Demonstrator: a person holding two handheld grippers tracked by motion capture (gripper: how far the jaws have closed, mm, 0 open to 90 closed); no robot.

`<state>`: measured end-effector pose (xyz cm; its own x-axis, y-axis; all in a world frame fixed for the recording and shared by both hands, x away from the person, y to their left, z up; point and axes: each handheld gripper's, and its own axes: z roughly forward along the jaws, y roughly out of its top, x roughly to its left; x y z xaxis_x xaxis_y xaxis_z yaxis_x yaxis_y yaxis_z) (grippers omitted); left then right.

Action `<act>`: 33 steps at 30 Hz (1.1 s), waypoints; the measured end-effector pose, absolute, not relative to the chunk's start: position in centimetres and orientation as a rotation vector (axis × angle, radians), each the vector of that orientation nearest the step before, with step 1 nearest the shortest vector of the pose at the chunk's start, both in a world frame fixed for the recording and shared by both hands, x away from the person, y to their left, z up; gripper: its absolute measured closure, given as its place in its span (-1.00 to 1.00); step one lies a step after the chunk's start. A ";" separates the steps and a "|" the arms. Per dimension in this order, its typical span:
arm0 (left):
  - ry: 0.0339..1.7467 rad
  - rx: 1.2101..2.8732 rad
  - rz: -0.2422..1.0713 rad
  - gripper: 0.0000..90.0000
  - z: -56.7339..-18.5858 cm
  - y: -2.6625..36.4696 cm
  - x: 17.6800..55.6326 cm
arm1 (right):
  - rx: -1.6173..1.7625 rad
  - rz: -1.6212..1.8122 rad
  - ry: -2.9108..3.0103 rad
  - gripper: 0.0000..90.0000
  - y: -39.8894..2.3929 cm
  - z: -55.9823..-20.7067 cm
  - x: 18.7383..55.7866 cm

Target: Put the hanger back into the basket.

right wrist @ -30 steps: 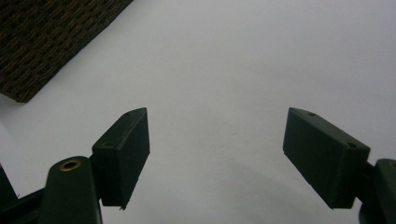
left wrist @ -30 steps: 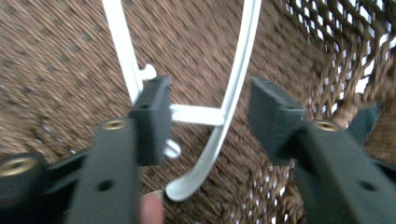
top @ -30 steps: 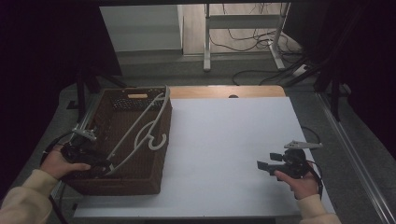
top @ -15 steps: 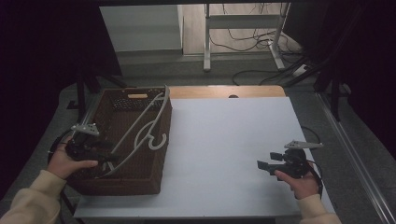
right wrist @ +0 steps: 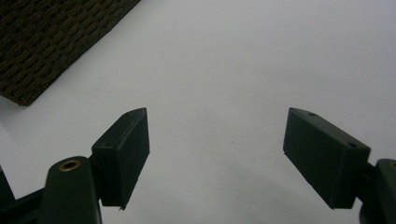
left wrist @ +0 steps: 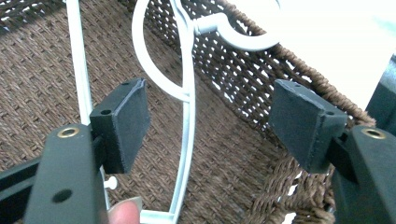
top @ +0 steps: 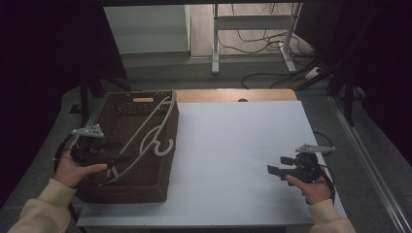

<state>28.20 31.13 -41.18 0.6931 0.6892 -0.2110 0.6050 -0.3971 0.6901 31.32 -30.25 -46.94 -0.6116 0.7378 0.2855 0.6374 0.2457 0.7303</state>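
A brown woven basket stands at the table's left with white wire hangers leaning inside it, one hook over the right rim. My left gripper hovers inside the basket over its near left part. In the left gripper view its jaws have just been opening and stand wide; a hanger wire runs between them, but neither pad touches it. My right gripper is held low over the white table at the near right, open and empty.
The basket's woven wall rises close beyond the left jaws. A corner of the basket is far off in the right gripper view. A wooden strip borders the table's far edge; cables lie on the floor behind.
The left gripper has risen and pulled back a little inside the basket, and its jaws have spread apart. The hangers lie about as before. The right hand has kept still.
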 end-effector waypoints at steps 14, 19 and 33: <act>1.026 2.071 0.332 -0.45 -39.8 26.1 23.5 | 1.278 1.302 2.397 -0.51 -29.1 -46.4 31.4; 1.014 2.060 0.312 -0.46 -39.9 23.9 22.5 | 1.238 1.280 2.404 -0.55 -28.8 -46.5 31.5; 0.964 2.052 0.288 -0.46 -41.6 19.0 22.2 | 1.205 1.281 2.405 -0.57 -29.0 -46.4 31.4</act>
<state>22.22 19.02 -41.57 0.6793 0.7220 -0.1314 0.5318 -0.3609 0.7662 31.35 -29.02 -46.38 -0.6619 0.7181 0.2150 0.5793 0.3080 0.7547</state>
